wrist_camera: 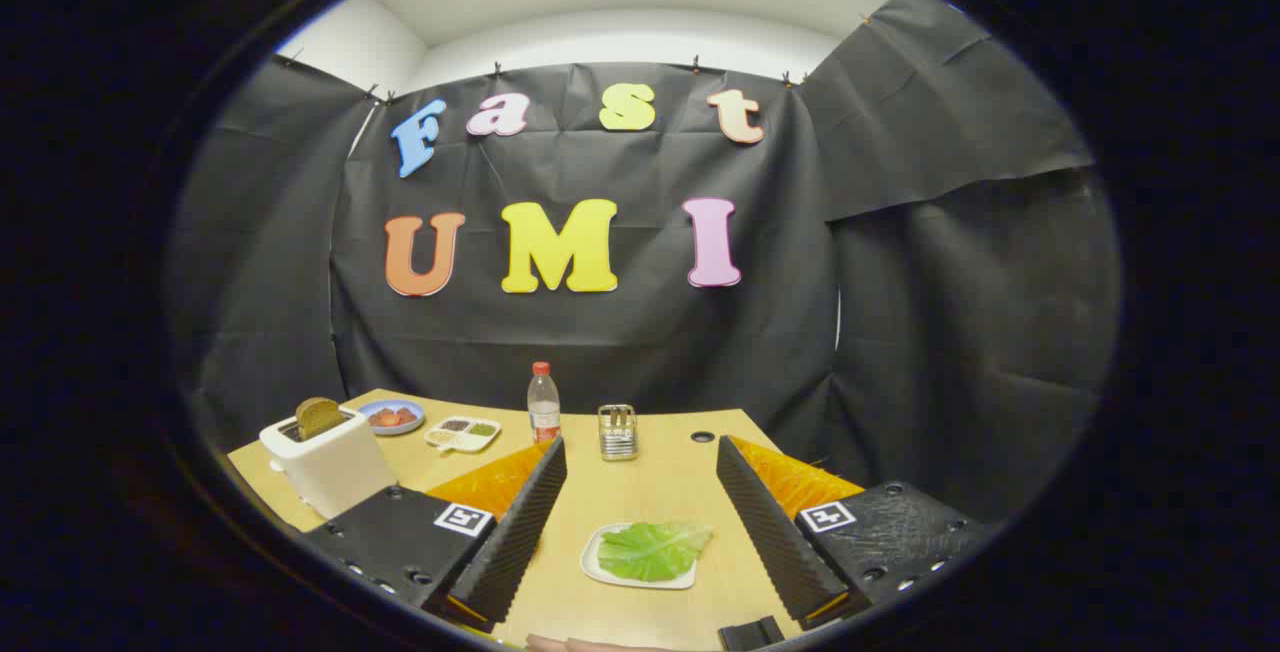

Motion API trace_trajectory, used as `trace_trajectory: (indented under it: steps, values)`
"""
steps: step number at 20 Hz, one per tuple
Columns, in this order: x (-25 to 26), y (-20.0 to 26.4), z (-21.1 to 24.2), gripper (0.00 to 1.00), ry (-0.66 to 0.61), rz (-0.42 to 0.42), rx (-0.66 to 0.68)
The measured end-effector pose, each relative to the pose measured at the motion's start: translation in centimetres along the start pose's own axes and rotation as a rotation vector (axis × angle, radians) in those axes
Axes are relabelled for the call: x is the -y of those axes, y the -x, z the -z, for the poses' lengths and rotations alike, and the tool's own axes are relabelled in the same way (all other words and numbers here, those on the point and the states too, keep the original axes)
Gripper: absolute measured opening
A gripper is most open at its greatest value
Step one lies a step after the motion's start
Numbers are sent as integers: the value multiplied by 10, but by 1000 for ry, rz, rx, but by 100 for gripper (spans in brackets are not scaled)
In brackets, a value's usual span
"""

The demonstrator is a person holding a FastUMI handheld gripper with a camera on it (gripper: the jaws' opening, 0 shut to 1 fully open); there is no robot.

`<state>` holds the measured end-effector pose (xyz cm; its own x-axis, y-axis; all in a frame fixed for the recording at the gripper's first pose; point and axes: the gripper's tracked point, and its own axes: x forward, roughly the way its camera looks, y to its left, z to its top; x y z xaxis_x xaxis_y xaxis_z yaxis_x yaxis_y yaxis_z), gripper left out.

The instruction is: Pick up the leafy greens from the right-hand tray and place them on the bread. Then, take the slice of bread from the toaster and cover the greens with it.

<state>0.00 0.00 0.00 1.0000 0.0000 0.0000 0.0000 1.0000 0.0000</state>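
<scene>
Looking along my gripper (640, 512), I see its two ribbed fingers (520, 522) spread wide apart, pinching nothing, with bare tabletop between them; lying between the fingers, touching neither, is a small white rectangular tray (600, 567) holding a flat, crinkled green lettuce leaf (652, 549); the leaf covers most of the tray and its far end hangs a little over the tray's edge toward the right finger; I cannot tell whether anything lies under the leaf.

Beyond the left finger stands a white boxy toaster (330, 467) on the pale wooden table (660, 482); a brown slice of bread (319, 416) sticks upright out of its slot; behind the toaster, further along the table, sits a round blue plate (392, 417) with reddish pieces on it, and just beside that a white divided dish (462, 434) with dark and green fillings in its compartments.

Beyond the fingertips, near the table's far edge, a clear plastic bottle with a red cap (543, 403) stands upright; near it, apart, is a small metal wire holder (618, 432); a dark round hole (703, 437) shows in the tabletop beside the holder; a wall of black cloth (600, 332) closes the booth behind everything.
</scene>
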Motion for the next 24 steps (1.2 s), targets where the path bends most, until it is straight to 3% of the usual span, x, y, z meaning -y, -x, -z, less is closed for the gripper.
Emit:
trace_trajectory:
  steps: [15,19,24]
  values:
    - [-32,10,-15,97,42,-60,46]
    - [-19,-19,-1,97,38,-32,-7]
    - [14,-80,49,97,34,26,-173]
